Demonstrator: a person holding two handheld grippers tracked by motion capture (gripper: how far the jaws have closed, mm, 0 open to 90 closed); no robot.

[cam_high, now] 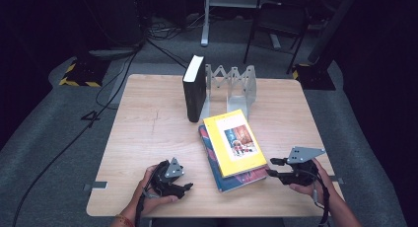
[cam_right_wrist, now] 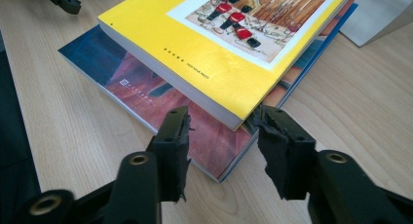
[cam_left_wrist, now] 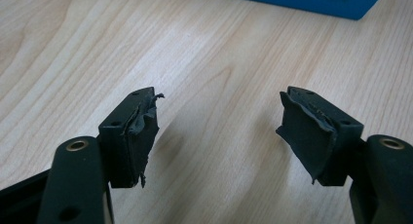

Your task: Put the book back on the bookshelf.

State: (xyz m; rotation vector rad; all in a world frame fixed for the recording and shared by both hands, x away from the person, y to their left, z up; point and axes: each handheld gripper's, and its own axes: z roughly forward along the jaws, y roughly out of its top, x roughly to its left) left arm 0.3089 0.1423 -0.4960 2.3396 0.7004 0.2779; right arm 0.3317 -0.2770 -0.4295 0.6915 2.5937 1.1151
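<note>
My right gripper (cam_right_wrist: 221,136), low centre of its own view, stands half-closed around the near corner of the yellow book (cam_right_wrist: 195,44), pads seemingly just short of pressing, though the angle leaves that unsure. The yellow book lies atop a blue book (cam_high: 236,180) at centre-right of the high view. My left gripper (cam_left_wrist: 216,131) hangs wide and empty over the table (cam_left_wrist: 73,39). Behind, a black book (cam_high: 193,89) stands against a metal rack (cam_high: 236,84). I judge the pickup is beginning; next I must pinch only the top book.

Yellow book (cam_high: 233,143) lies flat, askew on a blue book (cam_high: 242,179), at the worktop's 5 o'clock.
</note>
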